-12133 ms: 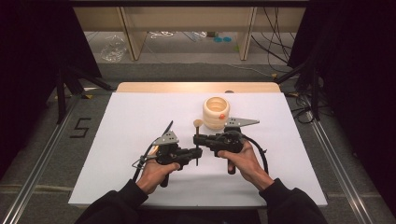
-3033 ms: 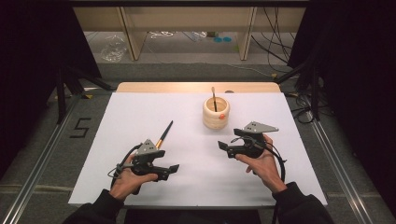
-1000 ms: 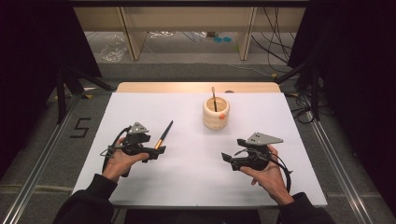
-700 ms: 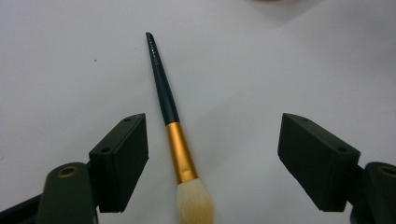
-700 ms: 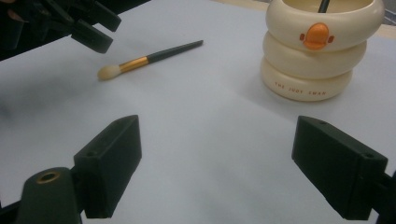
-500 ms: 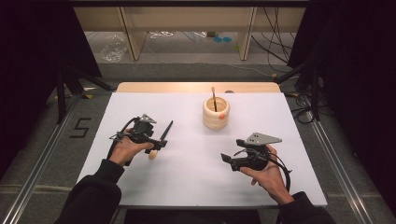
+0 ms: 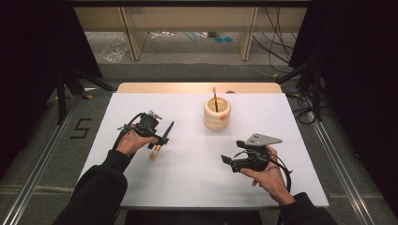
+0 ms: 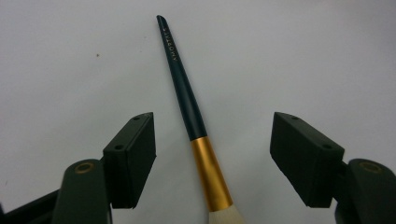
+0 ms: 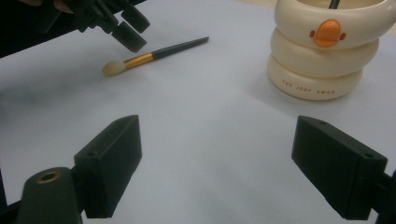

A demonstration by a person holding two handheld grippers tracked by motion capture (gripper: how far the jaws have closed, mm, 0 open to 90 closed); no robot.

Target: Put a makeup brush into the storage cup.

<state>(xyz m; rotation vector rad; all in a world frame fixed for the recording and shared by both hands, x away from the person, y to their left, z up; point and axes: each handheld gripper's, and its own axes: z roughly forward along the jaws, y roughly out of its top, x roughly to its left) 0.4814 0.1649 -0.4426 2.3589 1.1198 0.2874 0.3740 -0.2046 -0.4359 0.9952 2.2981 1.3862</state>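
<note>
A makeup brush (image 8: 187, 100) with a dark handle, gold ferrule and white bristles lies flat on the white table top. My left gripper (image 8: 214, 128) hovers open over it, one jaw on each side of the ferrule, not touching. In the high view the left gripper (image 7: 158, 136) covers the brush's middle, and the bristle end (image 7: 153, 153) pokes out toward the person. A cream ringed cup (image 7: 217, 117) with an orange duck badge holds another thin brush (image 7: 215, 96). My right gripper (image 7: 230, 164) is open and empty at the front right, facing the cup (image 9: 322, 60) and the lying brush (image 9: 154, 55).
The white table top (image 7: 187, 183) rests on a wooden board whose far edge (image 7: 187, 87) shows behind the cup. Metal rails run along both sides of the table. Cables and shelf legs stand on the floor beyond.
My left gripper has moved away from the person and rightward until its open jaws straddle the brush. The right gripper has stayed nearly still.
</note>
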